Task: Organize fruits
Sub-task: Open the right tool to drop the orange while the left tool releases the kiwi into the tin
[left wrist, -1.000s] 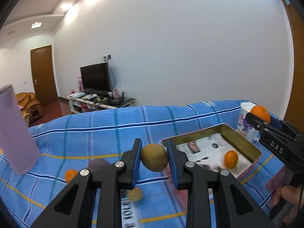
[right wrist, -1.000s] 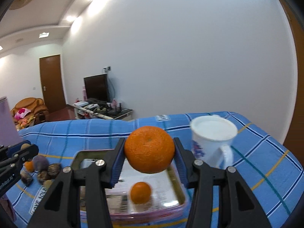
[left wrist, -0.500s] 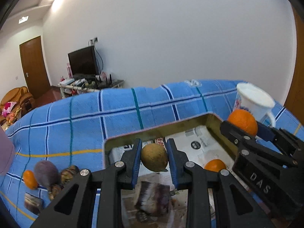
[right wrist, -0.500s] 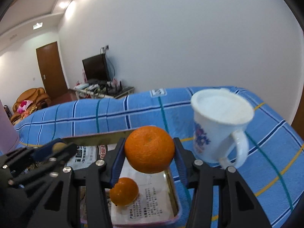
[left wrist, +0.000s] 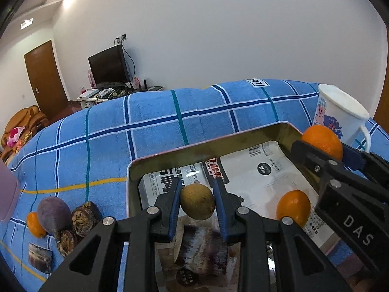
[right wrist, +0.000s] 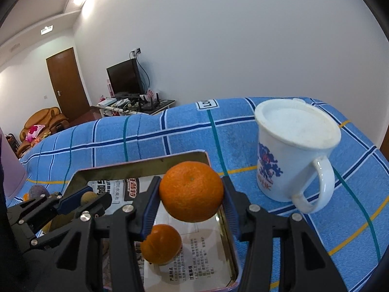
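Note:
My left gripper [left wrist: 197,203] is shut on a small brown round fruit [left wrist: 197,202], held above the left part of a metal tin tray [left wrist: 201,147] lined with printed paper. My right gripper [right wrist: 191,191] is shut on a large orange [right wrist: 191,191], held above the tray's far right part [right wrist: 145,163]. A smaller orange [right wrist: 161,247] lies in the tray, also shown in the left wrist view [left wrist: 293,208]. A purple-and-white fruit piece [left wrist: 201,253] lies in the tray under my left gripper. The right gripper with its orange [left wrist: 322,141] shows in the left wrist view.
A white mug [right wrist: 291,150] stands right of the tray on the blue checked cloth [left wrist: 170,121]. Left of the tray lie a purple fruit [left wrist: 53,215], brown shrivelled fruits [left wrist: 82,215], a small orange [left wrist: 34,223] and a dark piece [left wrist: 40,258]. A pink container [left wrist: 7,194] stands at the far left.
Both grippers have moved forward and down over the tray with their fruits still held. The tray and mug now look much closer.

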{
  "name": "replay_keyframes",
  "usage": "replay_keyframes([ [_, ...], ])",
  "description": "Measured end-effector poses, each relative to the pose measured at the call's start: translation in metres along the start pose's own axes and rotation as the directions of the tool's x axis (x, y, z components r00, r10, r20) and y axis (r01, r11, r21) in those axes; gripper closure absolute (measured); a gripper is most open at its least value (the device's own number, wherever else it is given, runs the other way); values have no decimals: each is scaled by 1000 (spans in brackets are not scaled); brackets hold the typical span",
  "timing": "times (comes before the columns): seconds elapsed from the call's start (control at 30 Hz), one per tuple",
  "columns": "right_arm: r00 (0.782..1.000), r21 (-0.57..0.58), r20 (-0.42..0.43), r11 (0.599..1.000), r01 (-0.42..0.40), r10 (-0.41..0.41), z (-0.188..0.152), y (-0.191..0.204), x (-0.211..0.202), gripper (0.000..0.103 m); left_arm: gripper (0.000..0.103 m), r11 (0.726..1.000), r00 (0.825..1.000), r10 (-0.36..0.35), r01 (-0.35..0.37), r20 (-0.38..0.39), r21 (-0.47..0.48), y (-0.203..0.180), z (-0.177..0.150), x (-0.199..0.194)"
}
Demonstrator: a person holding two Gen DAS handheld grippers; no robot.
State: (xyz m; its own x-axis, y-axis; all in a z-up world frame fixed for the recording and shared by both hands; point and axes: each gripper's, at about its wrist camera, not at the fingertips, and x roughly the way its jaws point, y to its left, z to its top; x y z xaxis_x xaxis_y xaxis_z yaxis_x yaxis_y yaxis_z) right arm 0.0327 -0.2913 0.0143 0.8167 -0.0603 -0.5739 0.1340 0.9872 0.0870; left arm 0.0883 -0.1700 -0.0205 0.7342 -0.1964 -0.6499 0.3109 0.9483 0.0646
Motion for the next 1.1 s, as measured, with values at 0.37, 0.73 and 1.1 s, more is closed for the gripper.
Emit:
replay_keyframes([
  [0.37,999,-38,8,998,-41,42,-1,9,-1,49,74,1000,1000,16,-16,-2,6,0,-1,1],
  [0.73,990,-14,137,999,-31,32,0,4,-24,2,38,1000,999,-14,14,32,-13,3,-4,-10],
  [1.1,968,82,251,996,-18,-3,2,-12,-42,0,23,999,983,18,-10,185,-44,14,-12,-44],
])
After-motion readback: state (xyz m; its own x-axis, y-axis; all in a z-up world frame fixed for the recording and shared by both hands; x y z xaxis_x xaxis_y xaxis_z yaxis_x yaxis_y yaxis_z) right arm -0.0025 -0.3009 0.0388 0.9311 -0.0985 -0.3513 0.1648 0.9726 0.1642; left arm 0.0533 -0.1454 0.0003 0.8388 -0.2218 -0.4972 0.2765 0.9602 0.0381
